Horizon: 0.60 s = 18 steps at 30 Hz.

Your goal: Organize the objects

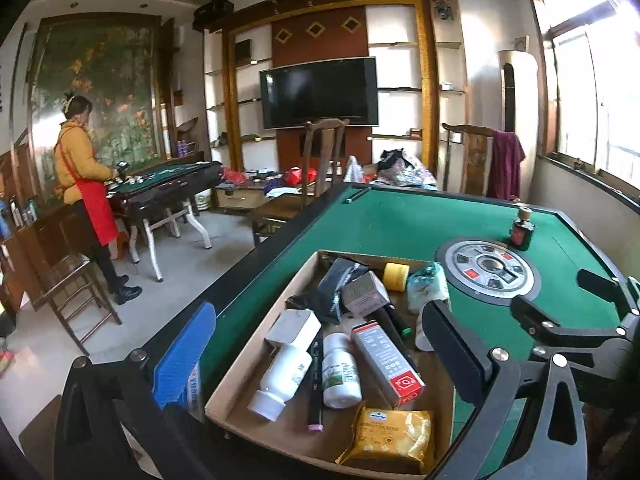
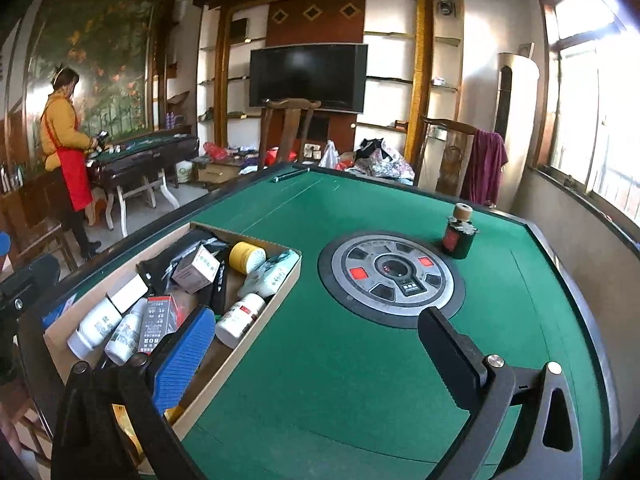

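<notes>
An open cardboard box point(image 1: 240, 364) point(image 2: 256, 338) sits on the green mahjong table point(image 1: 392, 220) point(image 2: 344, 360). It holds several items: white bottles point(image 1: 284, 376), a red-and-white carton point(image 1: 386, 362), a yellow cracker packet point(image 1: 394, 436), a yellow roll point(image 1: 396, 276) and a black pouch. My left gripper point(image 1: 320, 352) hangs open above the box, touching nothing. My right gripper point(image 2: 320, 356) is open too, its blue pad over the box's right side near a white bottle point(image 2: 240, 320) and its black finger over bare felt. A small dark bottle point(image 1: 520, 232) point(image 2: 458, 236) stands alone beyond the round centre dial point(image 2: 392, 276).
The table has a raised dark rim point(image 2: 584, 320). A person in a yellow jacket and red apron point(image 1: 84, 168) stands at a second table at the back left. Wooden chairs point(image 1: 320, 148) and cluttered bags stand behind the table. Windows line the right wall.
</notes>
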Tool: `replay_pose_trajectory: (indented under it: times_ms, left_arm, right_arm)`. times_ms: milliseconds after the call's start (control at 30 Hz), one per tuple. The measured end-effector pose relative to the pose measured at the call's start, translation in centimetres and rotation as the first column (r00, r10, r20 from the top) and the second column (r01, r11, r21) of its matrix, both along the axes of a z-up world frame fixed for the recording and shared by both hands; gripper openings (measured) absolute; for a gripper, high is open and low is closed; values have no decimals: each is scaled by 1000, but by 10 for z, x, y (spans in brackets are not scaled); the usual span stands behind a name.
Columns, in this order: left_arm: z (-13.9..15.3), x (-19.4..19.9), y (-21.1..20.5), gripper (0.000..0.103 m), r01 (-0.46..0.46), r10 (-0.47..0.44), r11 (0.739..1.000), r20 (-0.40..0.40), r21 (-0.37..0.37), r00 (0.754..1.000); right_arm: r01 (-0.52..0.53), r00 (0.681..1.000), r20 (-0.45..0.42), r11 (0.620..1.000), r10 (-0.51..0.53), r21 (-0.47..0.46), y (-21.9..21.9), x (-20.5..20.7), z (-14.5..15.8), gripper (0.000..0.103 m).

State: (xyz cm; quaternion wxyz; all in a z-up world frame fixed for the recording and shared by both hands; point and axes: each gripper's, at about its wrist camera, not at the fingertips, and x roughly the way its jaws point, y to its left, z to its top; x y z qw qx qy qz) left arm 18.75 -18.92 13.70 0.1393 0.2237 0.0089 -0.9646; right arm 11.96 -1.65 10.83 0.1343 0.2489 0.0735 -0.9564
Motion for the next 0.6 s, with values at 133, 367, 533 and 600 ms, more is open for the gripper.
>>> replay_pose_trajectory:
  times_ms: [133,367,533,600]
  left_arm:
    - [-2,0,-6,103,20,-20,998,3,52,1000]
    - [-14,-5,-18,103,8,-12,995,46,102,999]
    - [-19,-5,-27,103,-18,11,993,64,114,998]
    - [-21,-6,-31,103,-17,7,991,73,133,997]
  right_arm:
    - [1,1000,-11,1000,-1,5,-1,4,-1,103]
    - [-38,999,17,997,37,60,-19,10,-14,103]
    - [-82,997,24,990,80,110,-36,18,-21,103]
    - [-92,996,26,988,90,124,-40,20,-23,103]
